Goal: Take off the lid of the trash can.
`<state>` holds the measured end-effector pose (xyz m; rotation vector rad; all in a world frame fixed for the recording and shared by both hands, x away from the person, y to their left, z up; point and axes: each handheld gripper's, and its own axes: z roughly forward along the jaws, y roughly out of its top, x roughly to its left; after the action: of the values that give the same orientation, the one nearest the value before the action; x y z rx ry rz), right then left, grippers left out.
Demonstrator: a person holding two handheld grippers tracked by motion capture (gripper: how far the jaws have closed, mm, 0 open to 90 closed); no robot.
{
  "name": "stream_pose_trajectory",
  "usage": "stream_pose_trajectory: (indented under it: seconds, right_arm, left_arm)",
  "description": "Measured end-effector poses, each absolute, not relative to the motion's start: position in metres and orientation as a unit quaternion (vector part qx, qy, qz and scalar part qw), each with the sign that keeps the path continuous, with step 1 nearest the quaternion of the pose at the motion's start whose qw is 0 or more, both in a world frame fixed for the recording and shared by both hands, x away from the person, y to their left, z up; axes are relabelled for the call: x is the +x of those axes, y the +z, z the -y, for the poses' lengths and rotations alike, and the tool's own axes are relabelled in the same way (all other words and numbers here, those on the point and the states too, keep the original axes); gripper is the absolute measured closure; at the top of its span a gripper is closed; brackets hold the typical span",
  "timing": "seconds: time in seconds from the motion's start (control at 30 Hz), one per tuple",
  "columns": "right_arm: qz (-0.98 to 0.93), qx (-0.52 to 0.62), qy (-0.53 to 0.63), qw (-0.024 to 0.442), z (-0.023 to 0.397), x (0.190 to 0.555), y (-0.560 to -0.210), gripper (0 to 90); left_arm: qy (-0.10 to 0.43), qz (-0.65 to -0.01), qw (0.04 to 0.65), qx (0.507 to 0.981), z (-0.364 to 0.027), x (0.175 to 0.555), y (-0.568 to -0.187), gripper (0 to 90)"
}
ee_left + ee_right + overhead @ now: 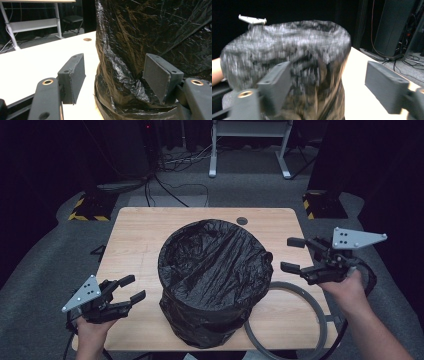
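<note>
A round bin covered by a crinkled black plastic bag (pixel 215 270) stands in the middle of the wooden table (pixel 135 235). My left gripper (pixel 131 289) is at the table's front left, a short way from the bag's base, open with nothing between its pads. Seen along its jaws, the bag (pixel 155 37) is close ahead, and the gripper (pixel 113 77) stands apart from it. My right gripper (pixel 292 255) hangs raised at the bag's right side, open and empty. In the right gripper view the bag (pixel 287 57) looks blurred beyond that gripper (pixel 332 82).
A grey ring hoop (pixel 310 312) lies on the table at the front right, partly under the bin. A small round hole (pixel 242 220) marks the table's far edge. Cables and a white desk frame (pixel 250 145) occupy the floor beyond.
</note>
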<state>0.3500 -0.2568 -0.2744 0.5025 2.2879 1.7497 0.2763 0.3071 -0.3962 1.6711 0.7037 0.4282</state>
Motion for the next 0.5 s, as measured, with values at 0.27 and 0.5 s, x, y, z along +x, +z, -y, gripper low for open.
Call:
stream_pose_trajectory:
  seconds: [0.27, 0.5]
  right_arm:
    - [-0.769, 0.179, 0.602, 0.117, 0.236, 0.356, -0.232, 14.6]
    - [-0.774, 0.167, 0.598, 0.128, 0.211, 0.361, -0.203, 15.0]
  left_arm:
    - [0.189, -0.309, 0.594, 0.718, -0.312, 0.266, -0.399, 34.4]
    - [0.187, -0.324, 0.592, 0.714, -0.319, 0.265, -0.405, 34.3]
